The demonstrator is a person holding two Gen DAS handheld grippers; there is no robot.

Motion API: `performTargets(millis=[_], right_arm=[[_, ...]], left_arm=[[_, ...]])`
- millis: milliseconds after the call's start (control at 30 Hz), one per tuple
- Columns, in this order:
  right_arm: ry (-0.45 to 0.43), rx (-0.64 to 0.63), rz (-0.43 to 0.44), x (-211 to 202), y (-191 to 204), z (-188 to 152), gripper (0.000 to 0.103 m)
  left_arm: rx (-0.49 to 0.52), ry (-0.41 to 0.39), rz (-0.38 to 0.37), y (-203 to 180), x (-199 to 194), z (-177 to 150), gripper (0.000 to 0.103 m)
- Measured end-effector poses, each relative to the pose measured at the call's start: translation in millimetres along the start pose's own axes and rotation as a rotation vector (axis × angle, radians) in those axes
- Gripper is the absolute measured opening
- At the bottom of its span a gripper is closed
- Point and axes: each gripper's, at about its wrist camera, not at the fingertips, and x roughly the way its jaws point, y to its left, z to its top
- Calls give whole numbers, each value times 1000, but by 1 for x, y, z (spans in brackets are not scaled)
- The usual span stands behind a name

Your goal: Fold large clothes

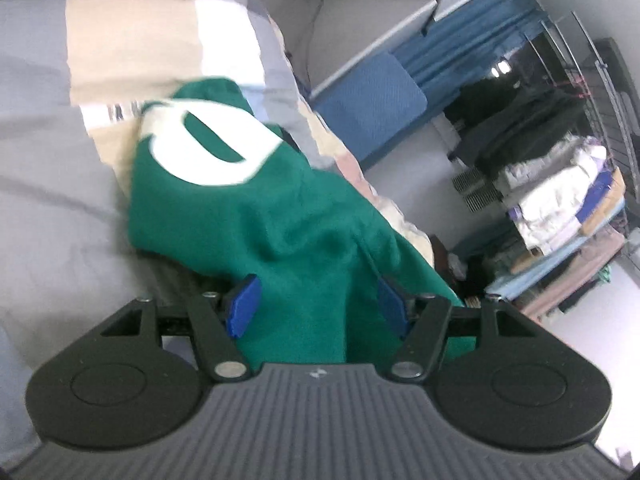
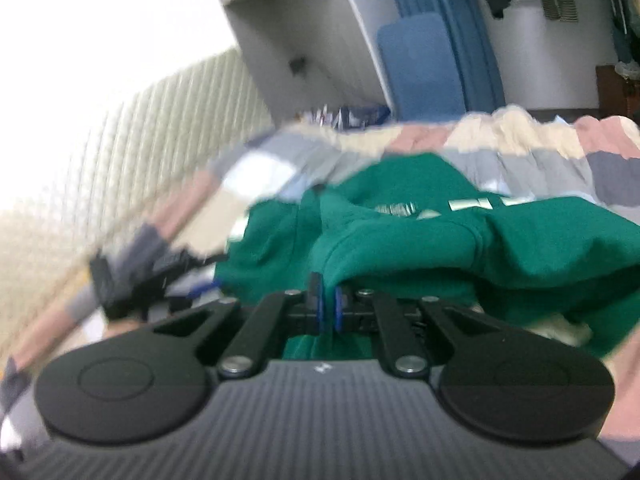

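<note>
Patchwork bedspread [image 1: 36, 128] is covering the bed. Blue curtain [image 1: 472, 40] is hanging behind it against a white wall [image 1: 352, 12], blue cushion [image 1: 372, 100] just below. Shelves [image 1: 560, 208] of folded laundry are standing right of the curtain.

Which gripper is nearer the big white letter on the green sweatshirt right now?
Left. The left gripper is open astride the green sweatshirt, the white letter just ahead. The right gripper pinches a fold at another edge.

Crumpled green sweatshirt [image 1: 256, 216] on patchwork bedcover [image 1: 48, 160]
</note>
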Motion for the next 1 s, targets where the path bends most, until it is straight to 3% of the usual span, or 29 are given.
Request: performTargets(millis=[100, 200, 300, 367, 400, 433, 500, 633, 733, 900, 1000], right_arm=[[130, 2, -43, -13, 3, -25, 8], [275, 102, -86, -3, -12, -55, 8], [289, 193, -115, -2, -30, -68, 13], [269, 259, -125, -6, -42, -67, 26], [247, 278, -129, -10, -43, -65, 44], [219, 297, -132, -13, -47, -62, 68], [156, 351, -144, -19, -52, -53, 84], [60, 443, -209, -17, -75, -48, 82], [35, 515, -257, -1, -102, -48, 82], [-26, 676, -280, 34, -147, -54, 82], [-32, 730, -264, 45, -164, -59, 77]], left_arm=[[-9, 67, 0, -2, 4, -8, 70], [-44, 160, -15, 3, 14, -19, 70], [-59, 209, -31, 6, 22, -25, 73], [-59, 219, -53, 5, 25, -26, 79], [-55, 218, -69, 7, 25, -26, 79], [-49, 216, -85, 8, 24, -27, 81], [-37, 217, -106, 6, 27, -28, 83], [7, 248, -172, -3, 39, -37, 84], [46, 274, -208, -15, 55, -46, 87], [60, 321, -277, -28, 93, -53, 89], [25, 354, -270, -32, 120, -50, 89]])
